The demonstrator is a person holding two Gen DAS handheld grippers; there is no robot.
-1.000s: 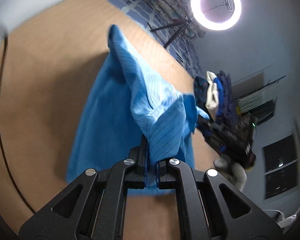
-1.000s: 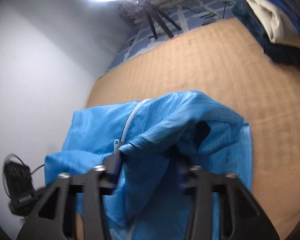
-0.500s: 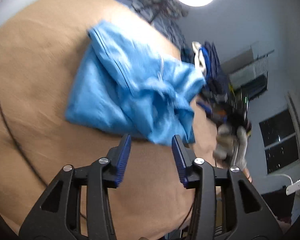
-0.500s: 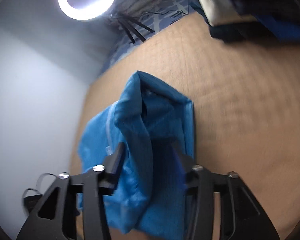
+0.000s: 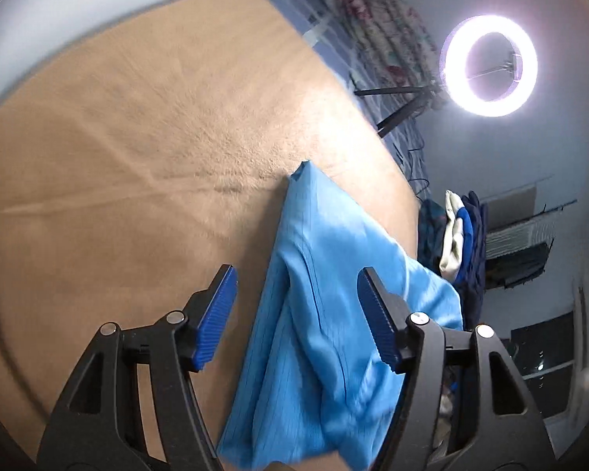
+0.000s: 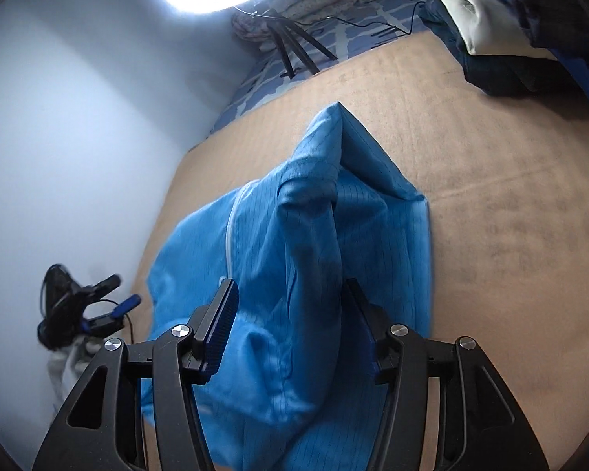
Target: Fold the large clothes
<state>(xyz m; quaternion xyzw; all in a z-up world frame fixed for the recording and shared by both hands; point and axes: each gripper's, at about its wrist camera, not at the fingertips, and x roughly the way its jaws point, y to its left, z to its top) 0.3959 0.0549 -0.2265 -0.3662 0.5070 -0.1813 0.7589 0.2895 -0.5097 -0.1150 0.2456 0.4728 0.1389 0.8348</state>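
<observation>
A bright blue zip-up garment (image 5: 333, 314) lies crumpled and partly folded on the tan blanket (image 5: 137, 137). My left gripper (image 5: 296, 274) hovers over the garment's near end. Its jaws are opening, and their blue pads (image 5: 216, 314) stand clear of the cloth. In the right wrist view the garment (image 6: 294, 216) shows its white zip and a raised fold. My right gripper (image 6: 289, 286) stands open astride that fold, which bulges between the fingers. The left gripper (image 6: 123, 290) also appears there, small, off the garment's left edge.
A pile of dark, white and blue clothes (image 6: 510, 19) sits at the blanket's far right corner. A lit ring light (image 5: 489, 61) on a tripod stands over a patterned blue sheet (image 6: 353, 35) beyond the blanket. A pale wall (image 6: 78, 137) borders the left side.
Both grippers let go of the garment and opened. The lifted cloth dropped onto the blanket. The left gripper swung away and back toward the garment's end; the right drew back slightly.
</observation>
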